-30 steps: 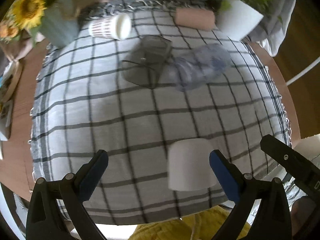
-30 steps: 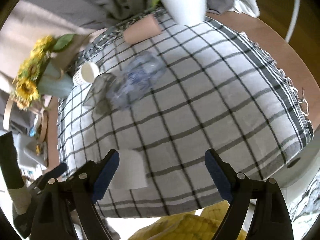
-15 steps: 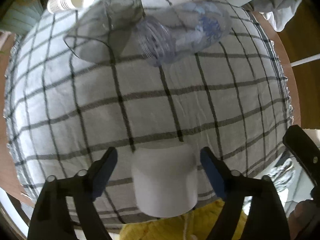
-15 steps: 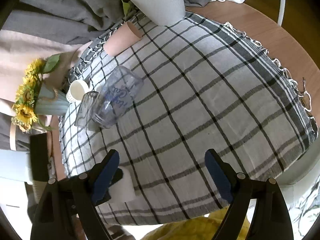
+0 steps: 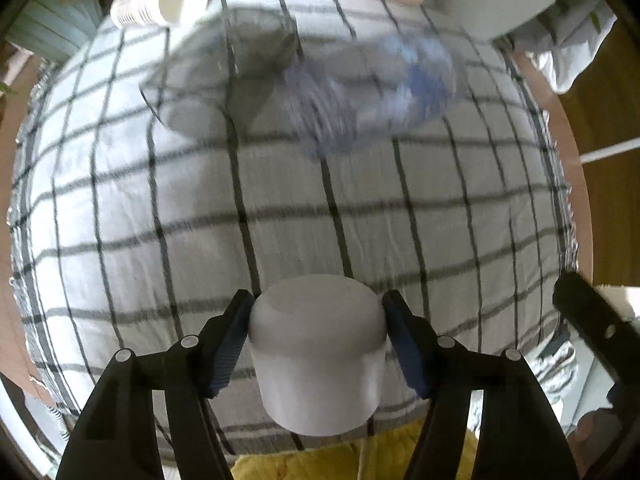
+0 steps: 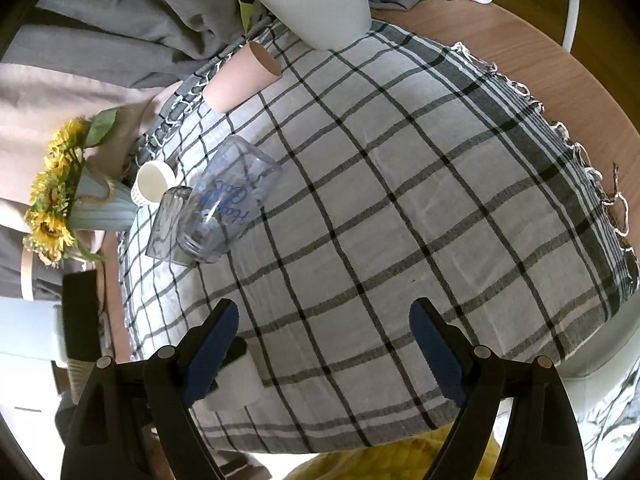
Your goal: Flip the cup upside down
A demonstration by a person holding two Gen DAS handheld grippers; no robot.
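Gripping now: left tool (image 5: 318, 336) clamped on the white cup (image 5: 320, 364) at 6 o'clock of the left wrist view, with a blue pad (image 5: 230, 340) pressed flat against each side of the wall. Half a second back, spread wide with clear gaps either side of the cup; a full second back, wider yet and farther off. So: approach finished, closing finished, grasp apparently made.

Held near the close edge of the table (image 6: 520, 48), over the checked cloth (image 5: 280, 220). Seen from the right wrist view at 7 o'clock, partly hidden behind that tool's own finger (image 6: 212, 344). Hard to tell whether lifted clear of the cloth or resting on it. Far end looks closed and rounded, though blurred; open end not visible.

Right tool (image 6: 324, 344) spread wide, holding nothing, hanging beside the left one at 3 o'clock of it.

Meaning for the task: no flipping yet, but ready for it. Probably next a lift, then a roll of the wrist to turn the cup over, then setting down. Smooth wall and a grip high on the body, so some risk of slipping during the turn.

Well apart at 12 o'clock: a clear jar (image 6: 228, 208) and a smoky glass (image 6: 166, 224), both on their sides and touching, out of the way.
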